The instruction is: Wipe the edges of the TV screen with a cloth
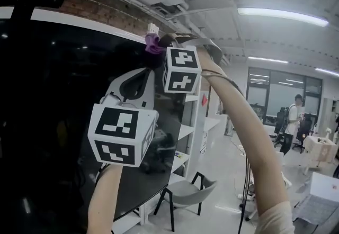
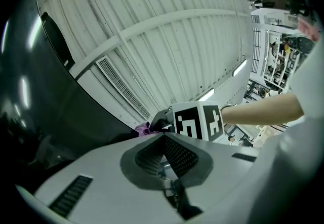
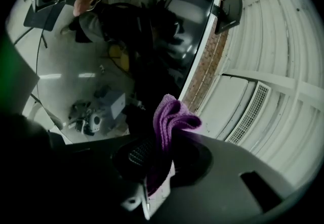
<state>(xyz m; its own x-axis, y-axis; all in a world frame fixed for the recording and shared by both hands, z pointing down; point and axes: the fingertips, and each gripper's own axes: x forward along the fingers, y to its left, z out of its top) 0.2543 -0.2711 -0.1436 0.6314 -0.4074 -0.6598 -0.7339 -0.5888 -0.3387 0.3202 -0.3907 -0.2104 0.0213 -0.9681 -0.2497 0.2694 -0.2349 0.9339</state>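
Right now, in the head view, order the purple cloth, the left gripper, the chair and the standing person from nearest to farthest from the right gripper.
1. purple cloth: in the jaws of the right gripper, up top.
2. left gripper: just below, to the left.
3. chair: on the floor, below.
4. standing person: far right, across the room.

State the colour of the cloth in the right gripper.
The cloth is purple, clearest in the right gripper view.
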